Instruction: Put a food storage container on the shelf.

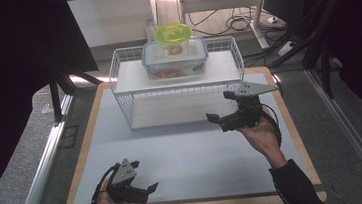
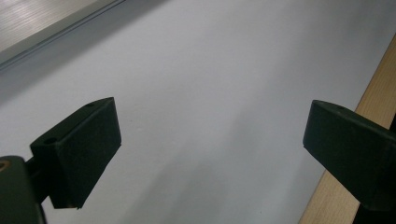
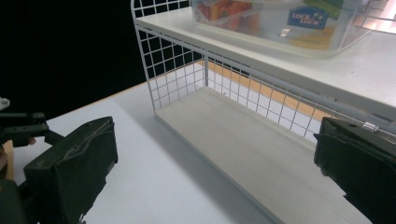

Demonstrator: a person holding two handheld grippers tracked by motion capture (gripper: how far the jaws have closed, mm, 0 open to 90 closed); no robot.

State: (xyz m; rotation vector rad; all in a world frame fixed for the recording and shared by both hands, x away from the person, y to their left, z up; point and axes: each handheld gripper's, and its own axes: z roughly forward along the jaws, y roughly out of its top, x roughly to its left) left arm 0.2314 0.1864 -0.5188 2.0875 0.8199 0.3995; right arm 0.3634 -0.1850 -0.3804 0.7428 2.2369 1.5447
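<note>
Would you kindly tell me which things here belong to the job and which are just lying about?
In the job:
wire rack
food container
right tool
left tool

Lying about:
green lid
cables

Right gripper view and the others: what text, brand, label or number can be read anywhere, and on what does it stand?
"LOCK LOCK": white letters on a blue label on the side of the clear container on the wire rack's upper shelf.
In the high view the container is too small for any print to be read.
</note>
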